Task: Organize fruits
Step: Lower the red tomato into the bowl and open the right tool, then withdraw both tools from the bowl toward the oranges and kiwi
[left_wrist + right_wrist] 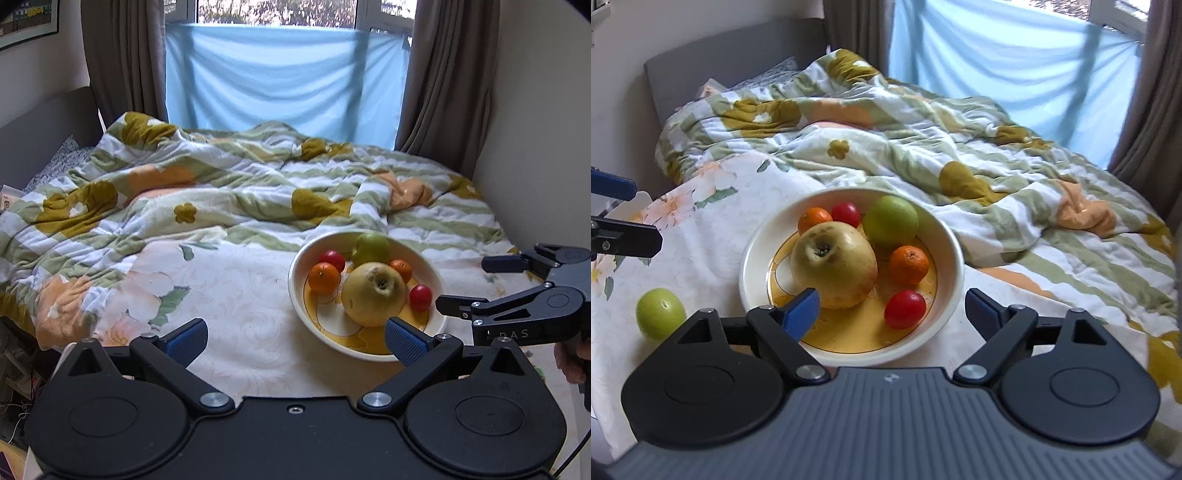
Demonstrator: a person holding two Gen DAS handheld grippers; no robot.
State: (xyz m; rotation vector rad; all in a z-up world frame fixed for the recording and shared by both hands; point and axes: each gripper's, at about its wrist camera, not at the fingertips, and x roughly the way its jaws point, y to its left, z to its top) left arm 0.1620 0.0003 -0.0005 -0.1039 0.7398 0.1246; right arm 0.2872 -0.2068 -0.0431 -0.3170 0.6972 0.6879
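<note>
A cream bowl [295, 288] [750, 266] sits on the bed. It holds a large yellow pear-like fruit [373, 293] [834, 264], a green apple [370, 248] [893, 220], two oranges [324, 277] [908, 265] and two red fruits [420, 297] [905, 308]. A second green apple [660, 313] lies on the sheet left of the bowl. My left gripper [295, 341] is open and empty, just before the bowl. My right gripper [892, 312] is open and empty over the bowl's near rim; it also shows in the left wrist view [461, 284].
A rumpled striped and flowered quilt [229, 184] [960, 147] covers the bed behind the bowl. A grey headboard [720, 62] stands at the far left. A window with a blue cloth [284, 77] and brown curtains [447, 81] is behind.
</note>
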